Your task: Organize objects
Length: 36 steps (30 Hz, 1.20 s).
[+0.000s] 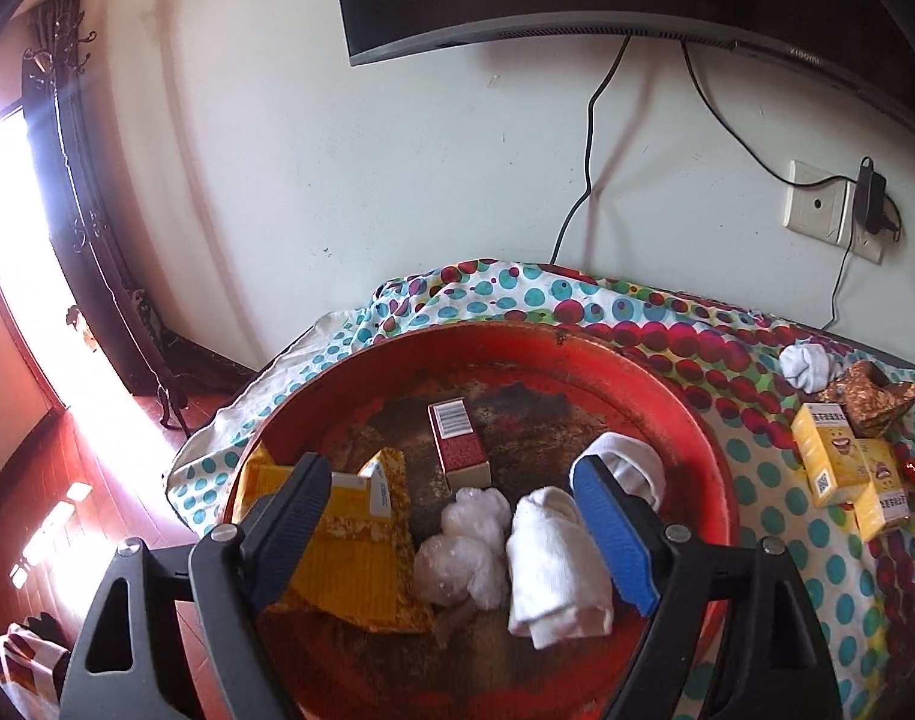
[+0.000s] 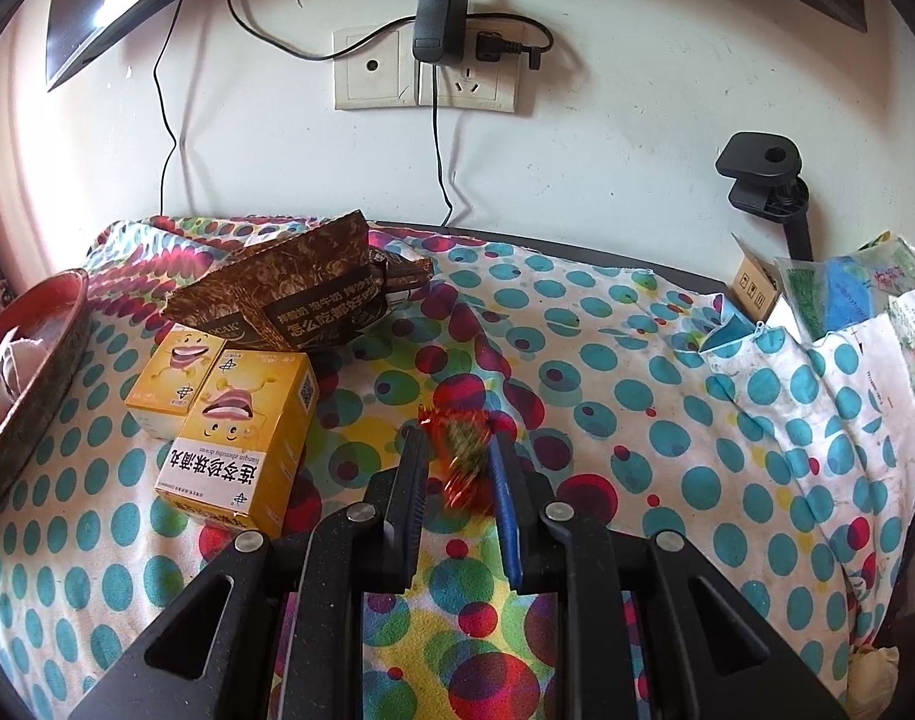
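Where the left wrist view looks down, we record a round red tray (image 1: 685,396) filling the lower middle of the frame, set on a table under a spotted cloth (image 1: 775,546). In the tray we list: a dark red box (image 1: 460,450) upright at centre, a yellow box (image 1: 349,564) at lower left, a crumpled clear bag (image 1: 463,546) at lower centre, and a rolled white sock (image 1: 553,576) beside it. The left tongs (image 1: 457,534) stand spread wide above these items, gripping none of them. At the right edge of that frame we note two yellow cartons (image 1: 829,456) and a white wad (image 1: 808,366) on the cloth.

In the right wrist view we enter the right tongs (image 2: 457,468) at lower centre, drawn in on a red-and-gold foil candy (image 2: 460,456), which sits between the pads above the cloth. At left of that frame lie the two cartons, and a brown printed pouch (image 2: 301,294) behind them. No earlier frame accompanies this entry.
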Tool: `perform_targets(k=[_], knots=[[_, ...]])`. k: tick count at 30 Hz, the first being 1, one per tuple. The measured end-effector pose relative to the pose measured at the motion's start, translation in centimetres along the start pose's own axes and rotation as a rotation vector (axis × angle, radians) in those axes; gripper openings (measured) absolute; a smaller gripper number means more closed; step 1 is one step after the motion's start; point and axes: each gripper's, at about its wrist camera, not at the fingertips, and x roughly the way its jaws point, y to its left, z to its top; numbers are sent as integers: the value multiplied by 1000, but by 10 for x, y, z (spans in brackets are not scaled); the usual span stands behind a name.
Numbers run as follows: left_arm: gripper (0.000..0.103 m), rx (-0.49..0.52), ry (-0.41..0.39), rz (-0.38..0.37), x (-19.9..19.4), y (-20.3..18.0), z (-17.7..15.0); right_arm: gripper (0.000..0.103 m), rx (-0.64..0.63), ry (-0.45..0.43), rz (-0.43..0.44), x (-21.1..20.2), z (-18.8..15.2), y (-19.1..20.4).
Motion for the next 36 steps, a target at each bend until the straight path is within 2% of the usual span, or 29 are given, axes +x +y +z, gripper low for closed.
perform_targets(k=[4,7,13,15,18,21,23,25,26,27,29,30,31,33,36], knots=[[85,-31,-8,-9,-21,12,-20,21,-36,-4,-6,0,0,5],[85,-52,-5,-15,-31,23,-33,21,-110,-20,-47,-7,-1,20],[85,-139,-19,-20,-47,53,-55,19,-154,-107,22,-47,16,57],[85,-161,-30,-23,-52,60,-65,16,-157,-139,69,-66,20,65],[85,-136,-43,-17,-56,59,-70,15,-141,-189,166,-99,15,61],[85,-140,-57,-28,-54,58,-72,15,-172,-176,140,-113,1,51],[85,-140,-42,-40,-50,55,-74,31,-139,-155,104,-108,-5,33],[85,-127,-35,-53,-49,51,-76,91,-88,-104,109,-90,-7,9],[85,-119,-35,-53,-49,47,-77,96,-66,-66,74,-76,-7,-2],[85,-112,-35,-56,-49,45,-78,93,-49,-26,33,-61,-8,-12],[85,-104,-35,-63,-50,40,-79,70,-9,35,-4,-36,-8,-28],[85,-102,-33,-65,-50,38,-79,54,-6,59,-19,-23,-6,-31],[85,-102,-30,-70,-50,36,-80,50,-9,77,-14,-13,-5,-33],[85,-97,-24,-79,-49,32,-81,49,-39,87,7,1,0,-27],[85,-81,-17,-84,-47,26,-84,39,-132,120,9,22,6,-8]])
